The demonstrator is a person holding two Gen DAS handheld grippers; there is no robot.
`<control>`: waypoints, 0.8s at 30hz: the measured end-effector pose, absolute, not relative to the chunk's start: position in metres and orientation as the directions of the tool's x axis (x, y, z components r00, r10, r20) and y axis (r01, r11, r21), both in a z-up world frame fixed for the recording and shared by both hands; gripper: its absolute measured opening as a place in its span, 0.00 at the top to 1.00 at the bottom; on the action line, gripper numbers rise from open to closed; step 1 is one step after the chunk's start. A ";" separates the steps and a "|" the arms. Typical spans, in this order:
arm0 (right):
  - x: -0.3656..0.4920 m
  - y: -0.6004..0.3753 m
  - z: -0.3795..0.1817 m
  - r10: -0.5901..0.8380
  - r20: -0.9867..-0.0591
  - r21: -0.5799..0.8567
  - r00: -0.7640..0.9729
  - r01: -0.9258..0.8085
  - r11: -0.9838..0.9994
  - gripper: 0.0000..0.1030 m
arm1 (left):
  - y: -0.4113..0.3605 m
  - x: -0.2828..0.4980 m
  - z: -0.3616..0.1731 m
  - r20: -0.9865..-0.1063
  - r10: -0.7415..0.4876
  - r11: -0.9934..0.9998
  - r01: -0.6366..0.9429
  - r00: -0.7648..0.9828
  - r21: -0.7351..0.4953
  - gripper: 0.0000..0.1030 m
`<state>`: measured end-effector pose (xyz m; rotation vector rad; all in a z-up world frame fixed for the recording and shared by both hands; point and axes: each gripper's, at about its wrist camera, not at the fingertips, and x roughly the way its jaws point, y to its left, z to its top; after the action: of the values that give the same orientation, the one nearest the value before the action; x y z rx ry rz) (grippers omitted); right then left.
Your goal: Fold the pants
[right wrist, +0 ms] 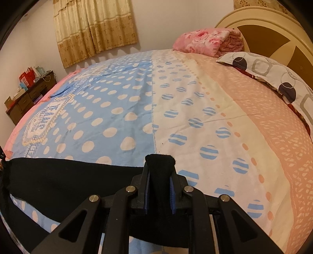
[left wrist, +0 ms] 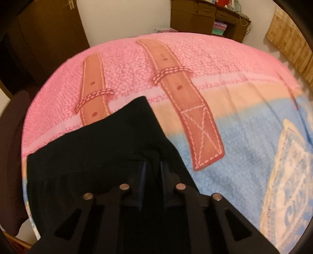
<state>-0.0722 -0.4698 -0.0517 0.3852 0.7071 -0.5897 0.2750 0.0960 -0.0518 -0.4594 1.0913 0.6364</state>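
The black pants (left wrist: 93,156) lie on the bed's patterned sheet (left wrist: 244,136). In the left wrist view my left gripper (left wrist: 153,166) is shut on a fold of the black cloth, which spreads forward and to the left of the fingers. In the right wrist view my right gripper (right wrist: 160,166) is shut on another bunched part of the pants (right wrist: 58,181); a black band of cloth stretches from it to the left across the blue dotted sheet (right wrist: 117,107). The cloth hides both sets of fingertips.
A dark chair (left wrist: 13,156) stands off the bed's left edge. Brown cabinets (left wrist: 207,17) and a curtain (right wrist: 93,29) stand against the walls. A folded pink blanket (right wrist: 207,42) and a pillow (right wrist: 273,78) lie by the headboard (right wrist: 273,35).
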 end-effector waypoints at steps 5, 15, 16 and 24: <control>-0.080 -0.464 -0.038 -0.382 -0.676 0.146 0.630 0.622 0.769 0.84 | 0.117 0.258 -0.038 -0.912 0.133 0.767 -0.623 0.389 -0.154 0.95; -0.094 -0.449 -0.013 -0.383 -0.624 0.180 0.681 0.602 0.778 0.84 | 0.156 0.222 0.006 -0.861 0.113 0.789 -0.571 0.495 -0.225 0.95; -0.094 -0.448 -0.012 -0.385 -0.623 0.180 0.681 0.604 0.776 0.84 | 0.158 0.221 0.006 -0.862 0.107 0.802 -0.555 0.496 -0.220 0.95; -0.098 -0.447 -0.019 -0.381 -0.639 0.168 0.668 0.605 0.778 0.84 | 0.114 0.265 -0.011 -0.913 -0.187 0.980 0.000 0.364 -0.200 0.93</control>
<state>-0.0984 -0.4472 -0.0193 0.3865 0.6217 -0.5719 0.2651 0.1144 -0.0106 -0.1770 1.1942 -0.1207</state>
